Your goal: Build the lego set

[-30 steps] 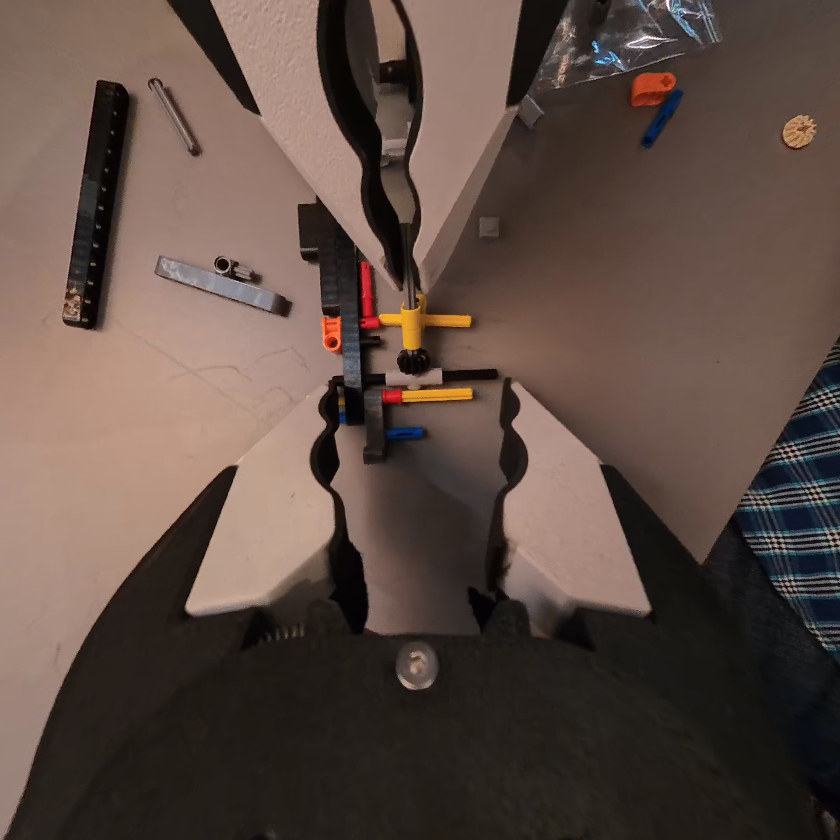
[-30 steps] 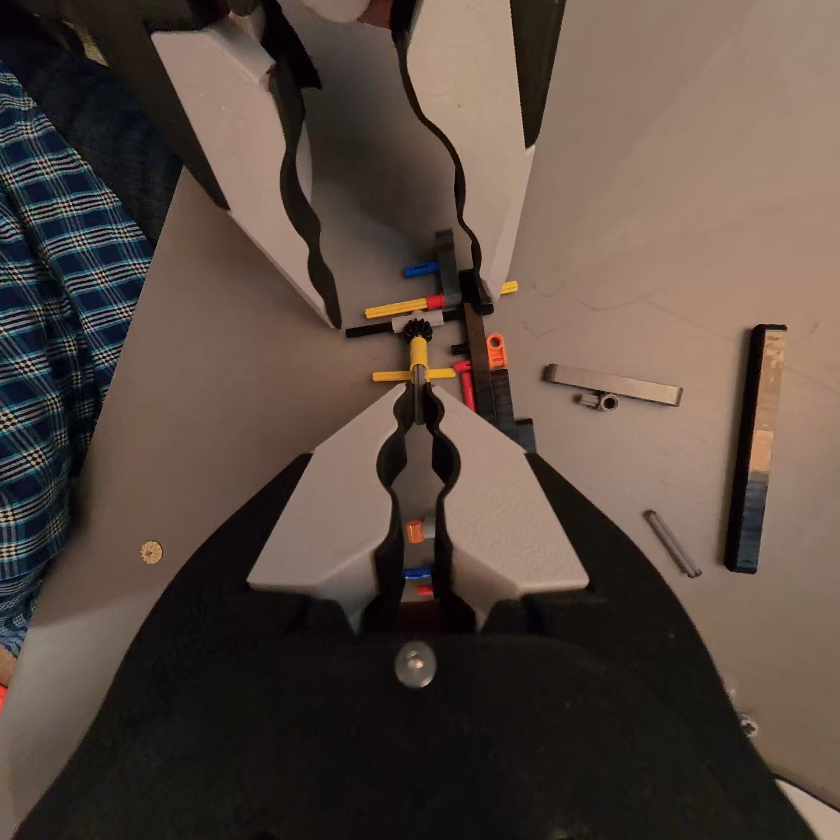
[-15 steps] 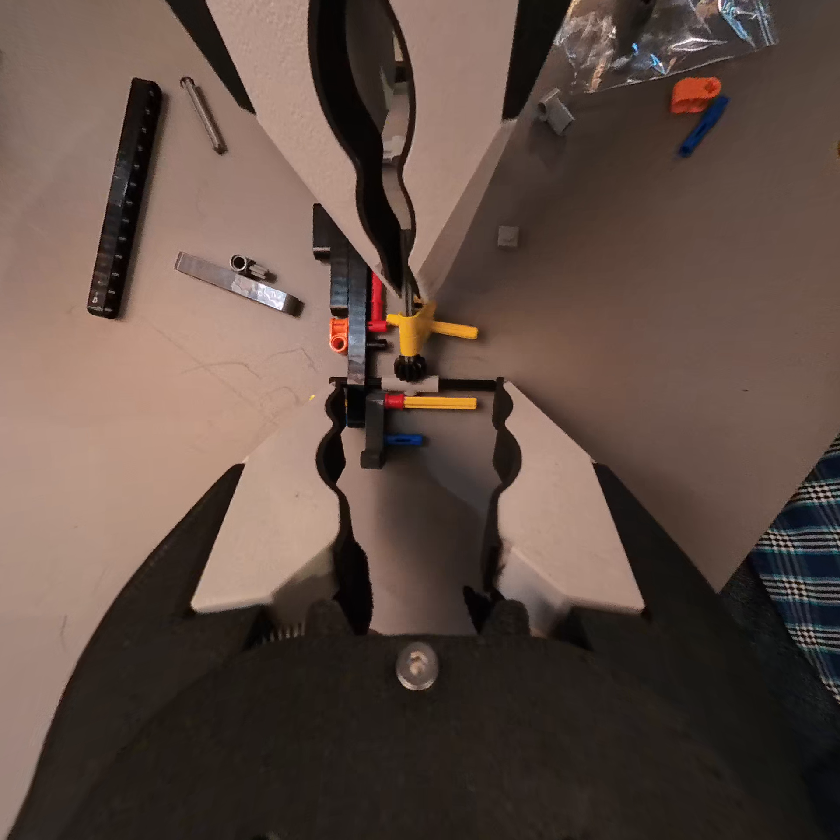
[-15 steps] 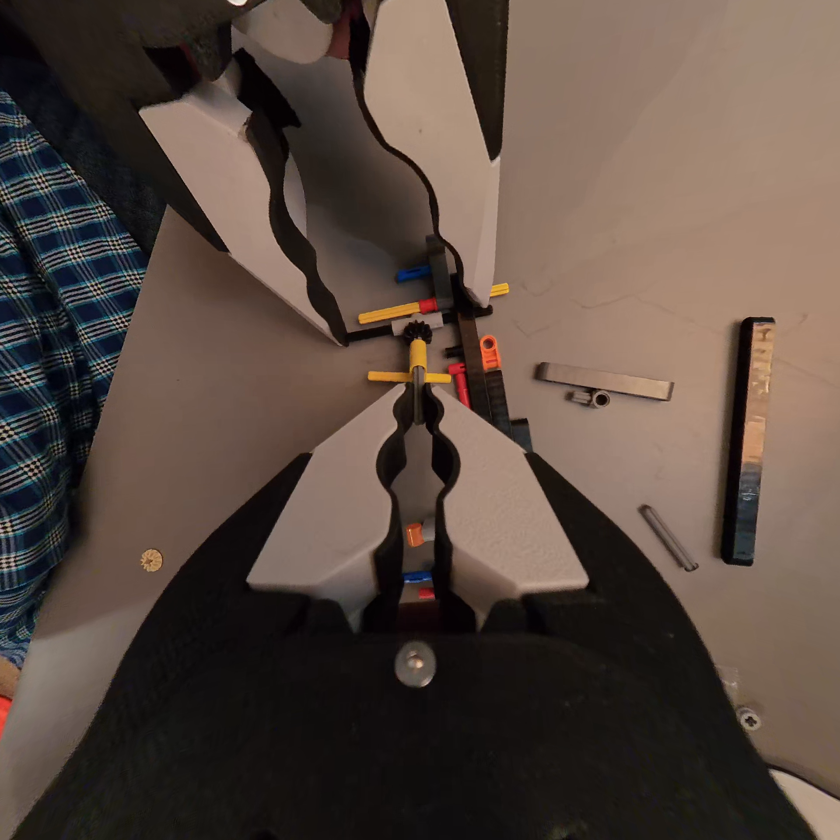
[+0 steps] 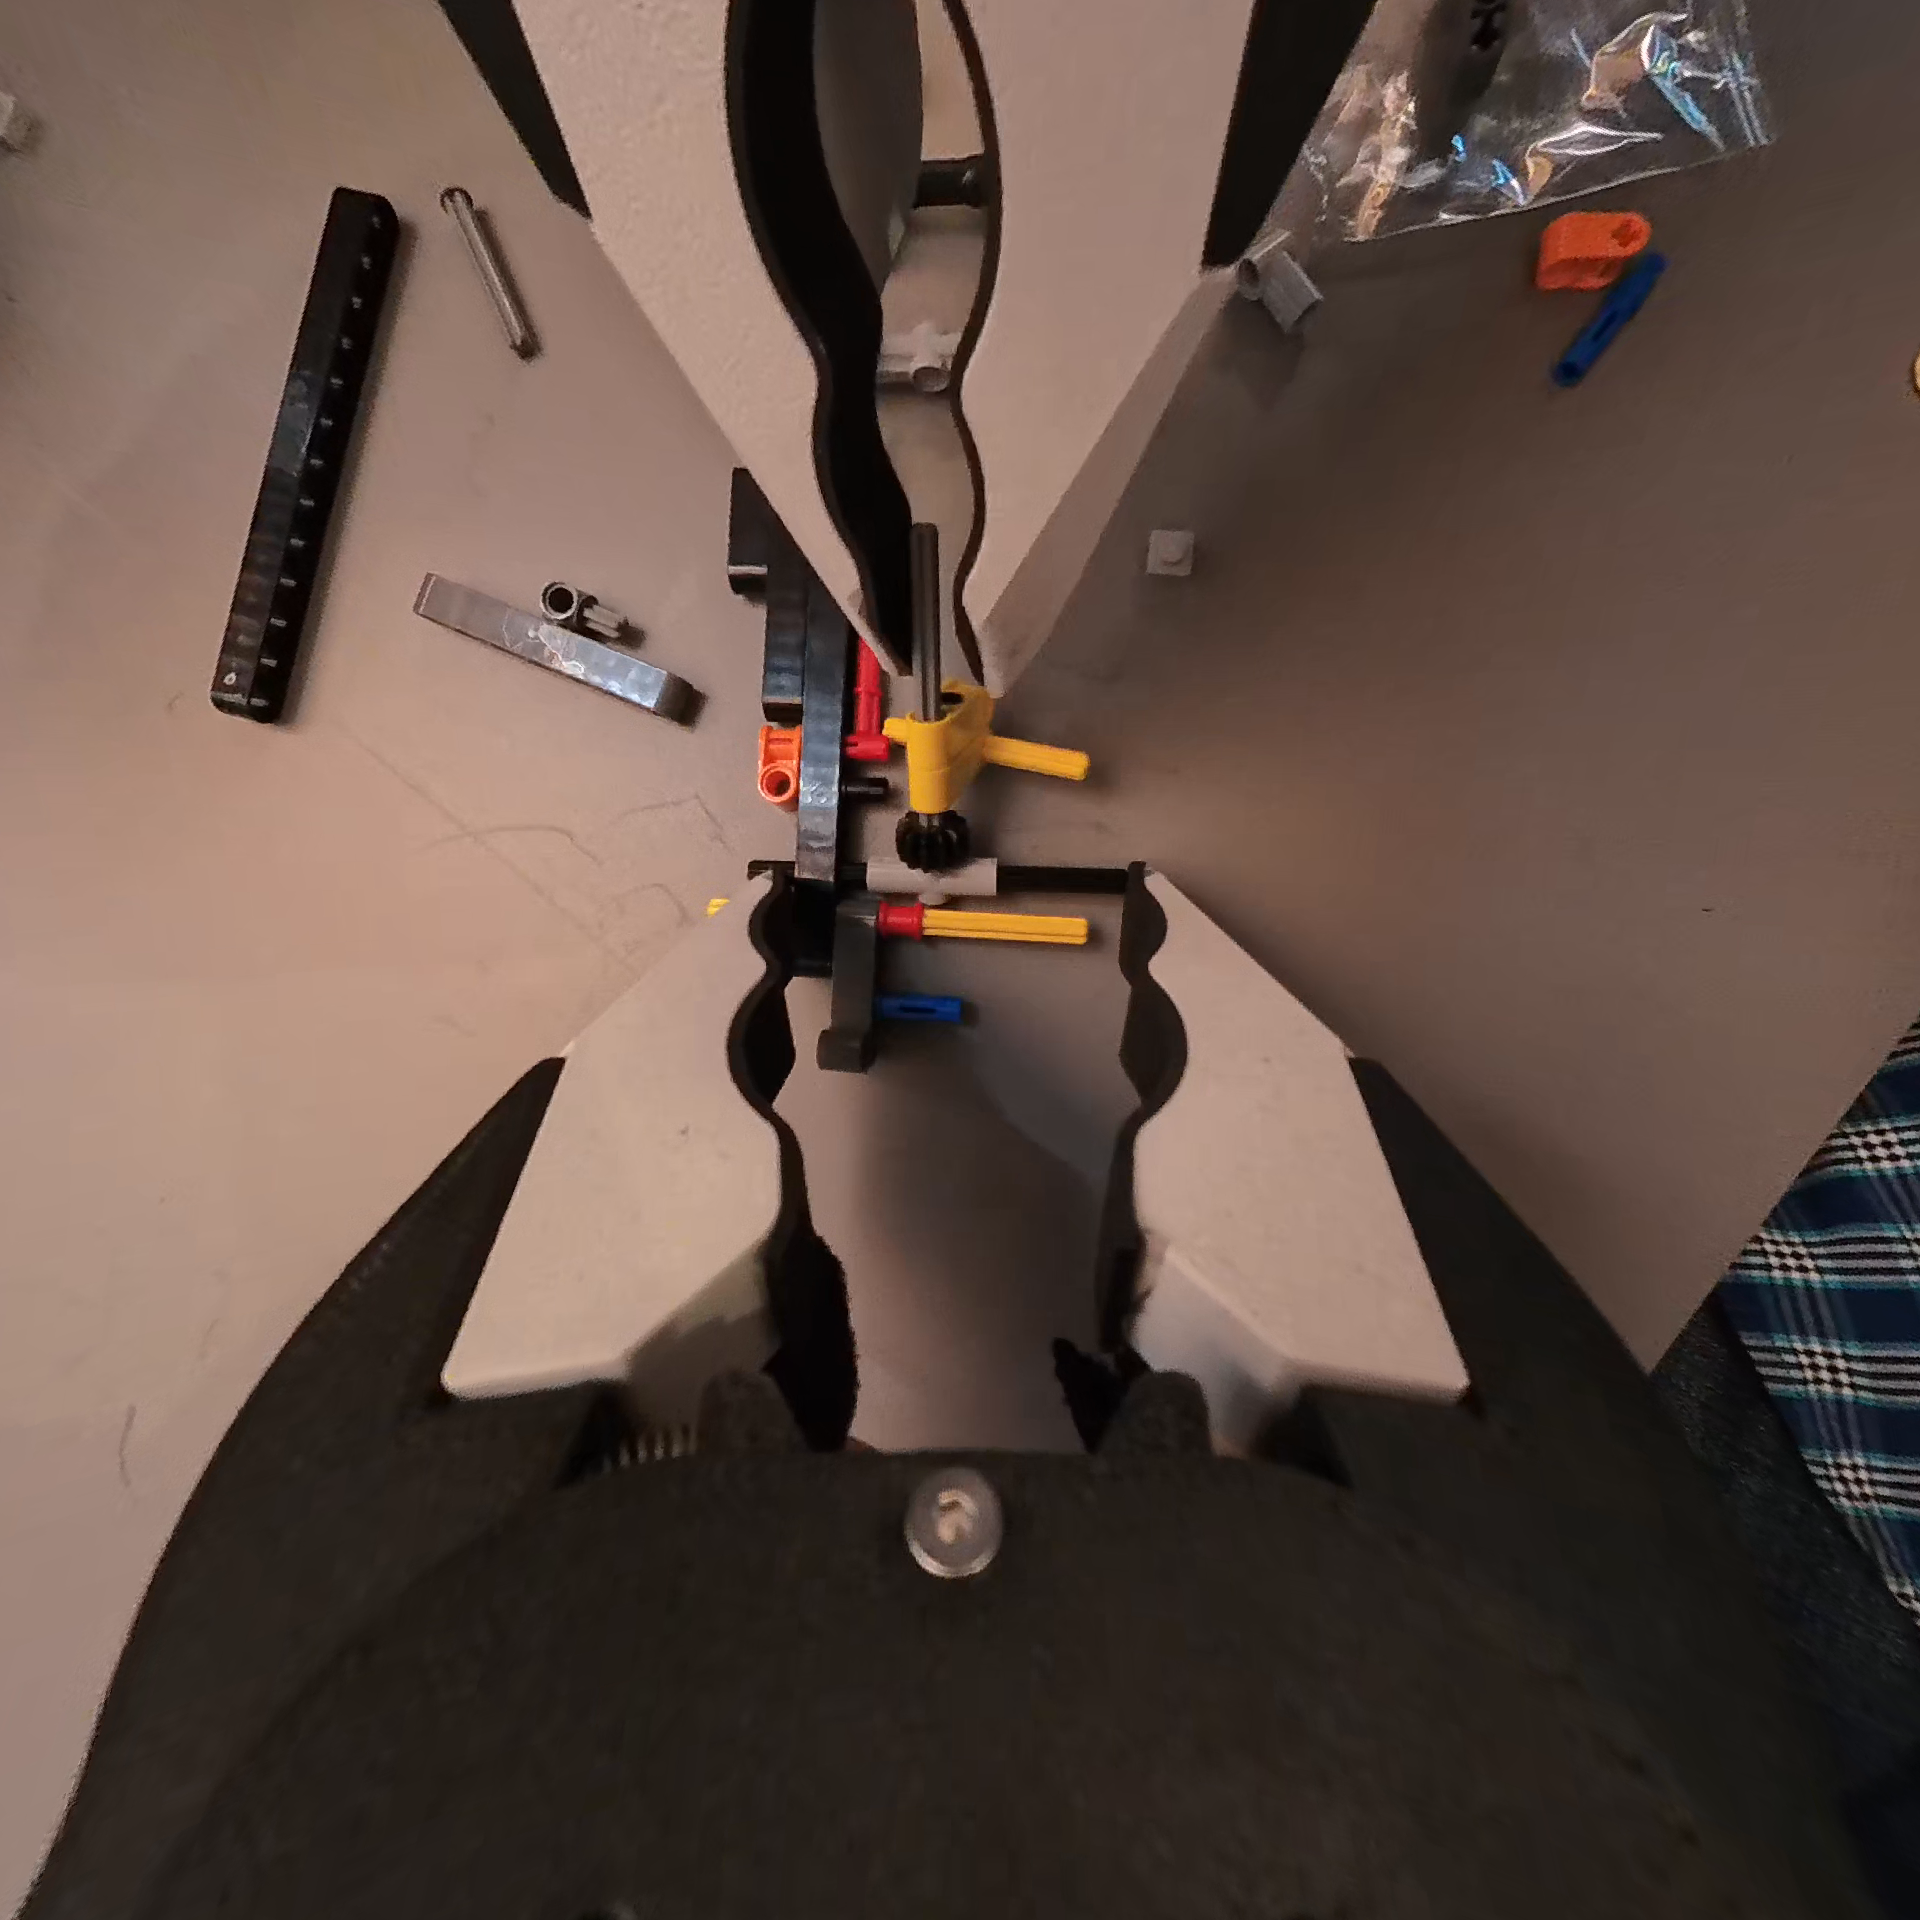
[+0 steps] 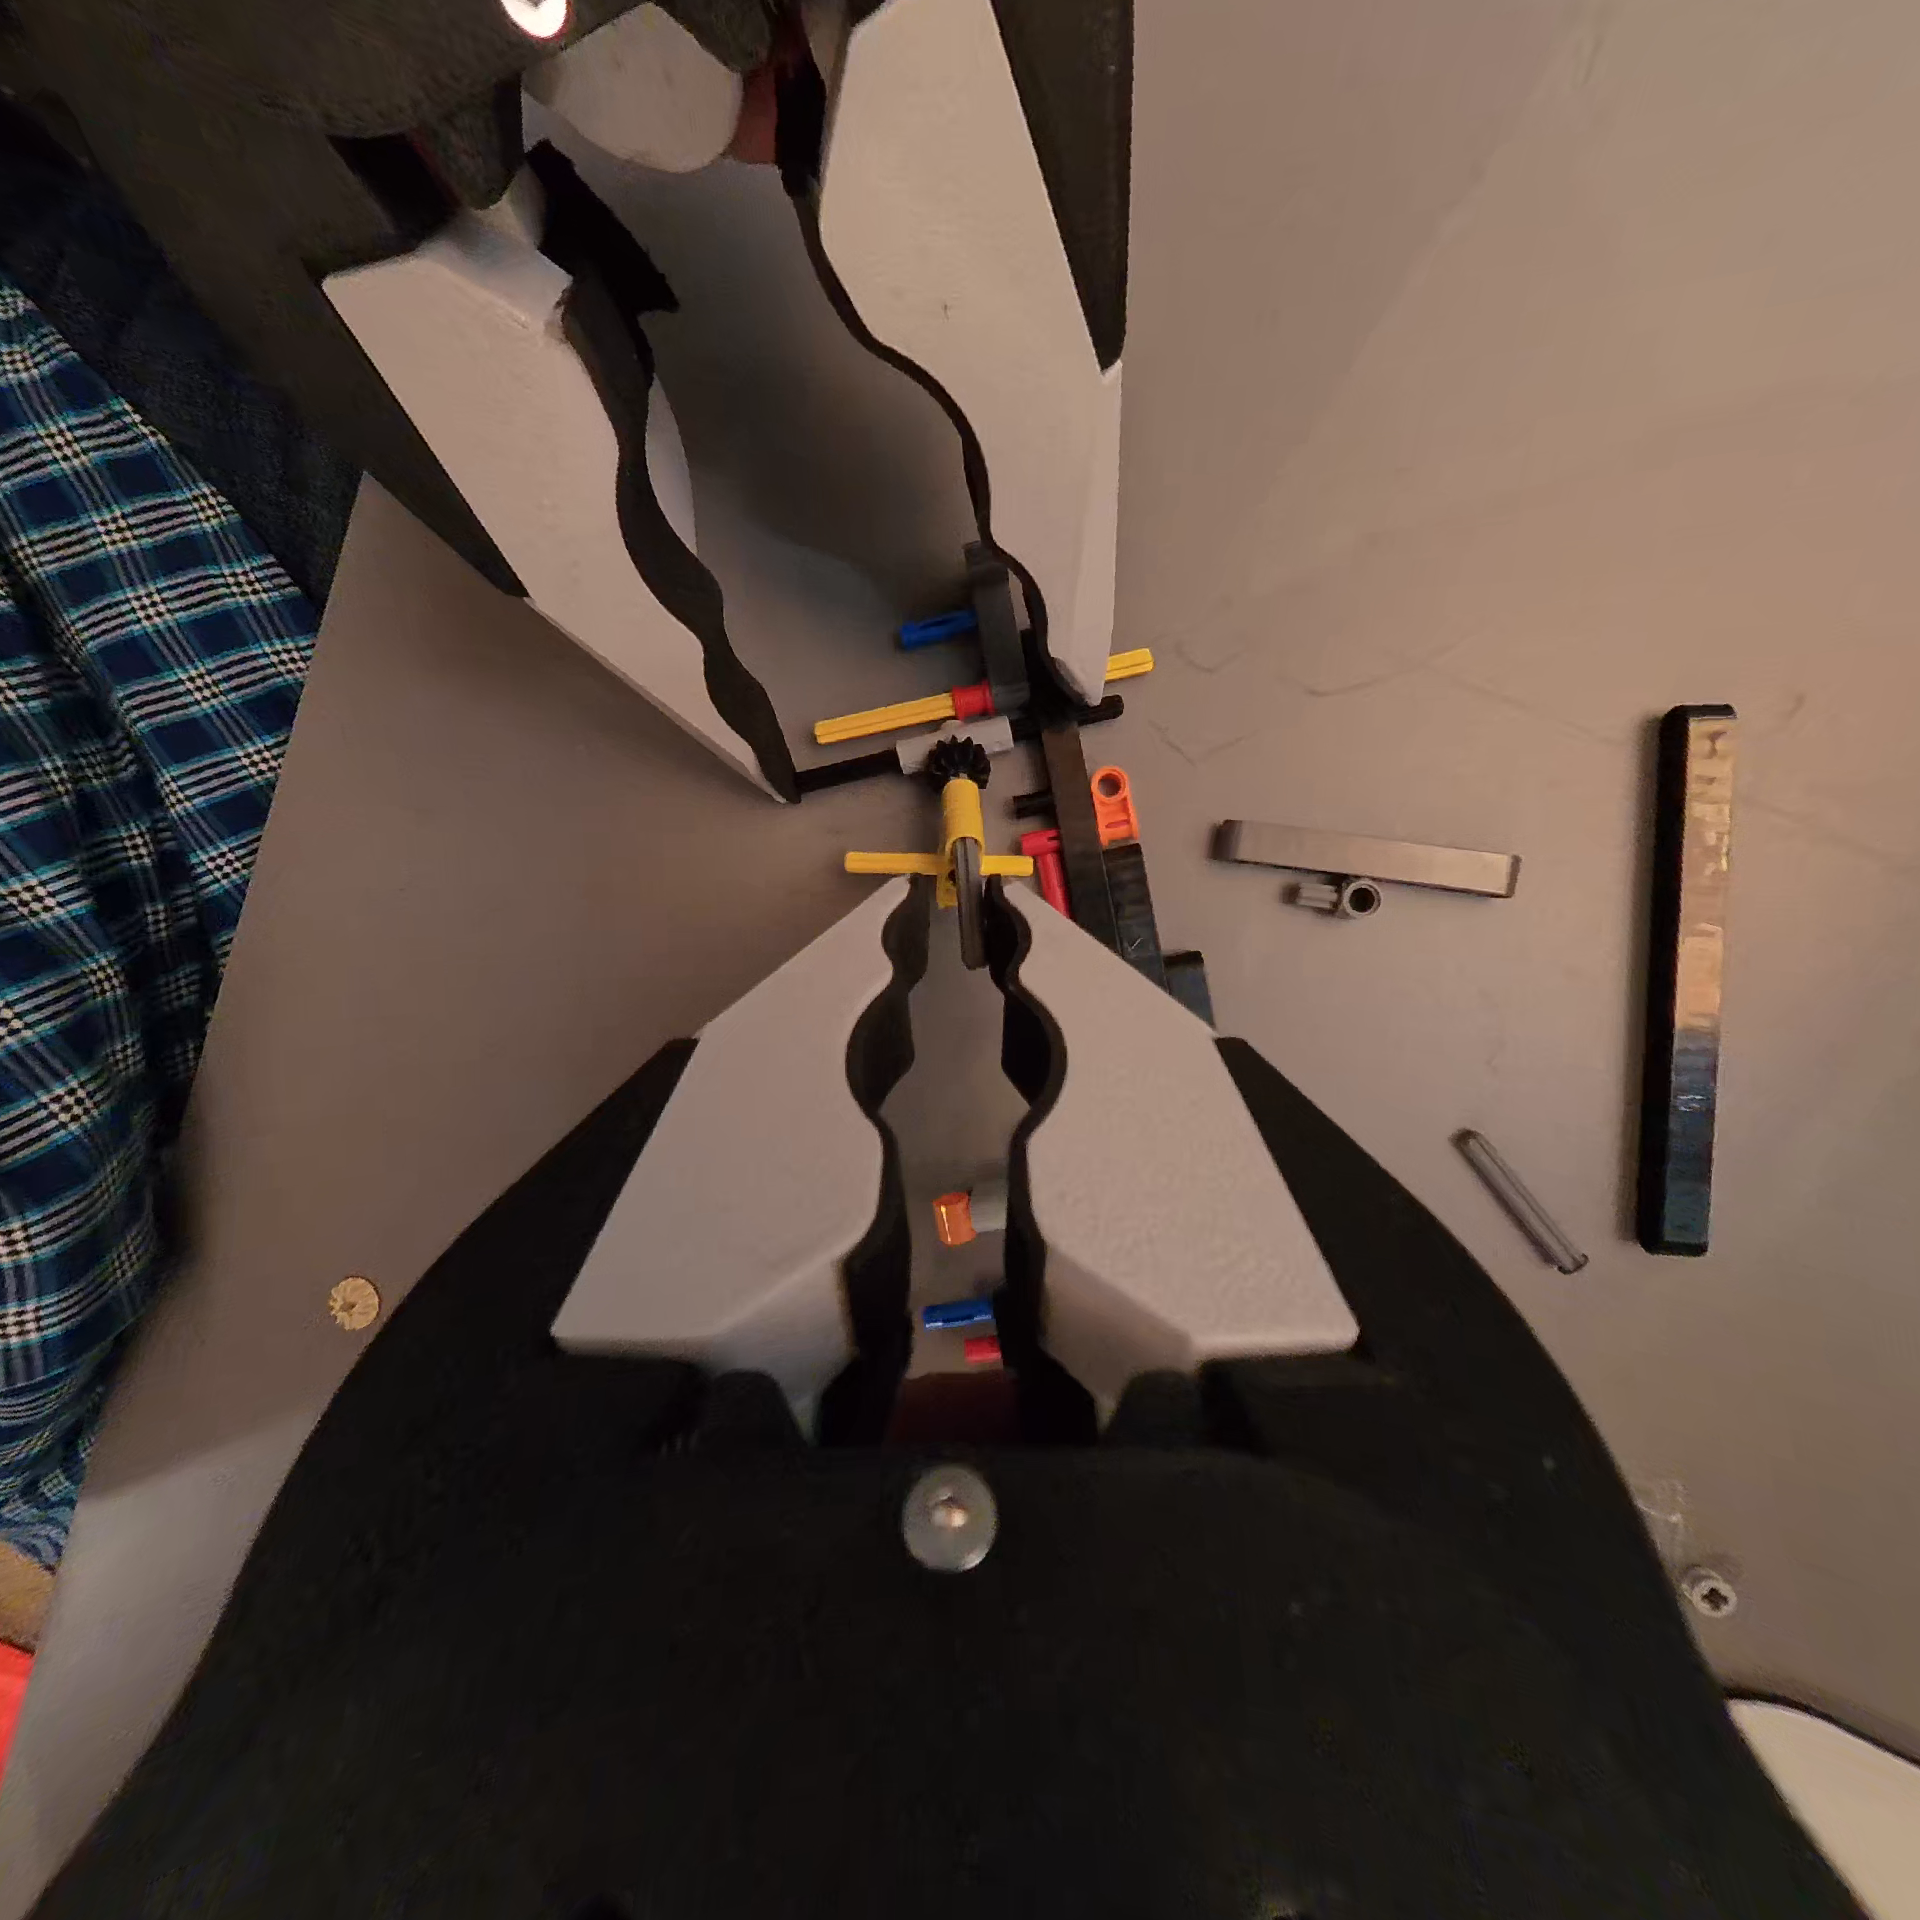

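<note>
A thin dark grey axle (image 6: 971, 914) carrying a yellow connector gets pinched by the nearly closed right gripper (image 6: 961, 902), while the wide-open left gripper (image 5: 940, 894) straddles the glossy plastic lego assembly (image 5: 831, 831) mid-table, empty.

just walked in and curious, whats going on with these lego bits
A person is building a Lego Technic assembly on a grey table with two handheld grippers. The right gripper pinches a dark axle carrying a yellow connector and small black gear. The left gripper is open, straddling the assembly. Spare pieces lie around.
</note>
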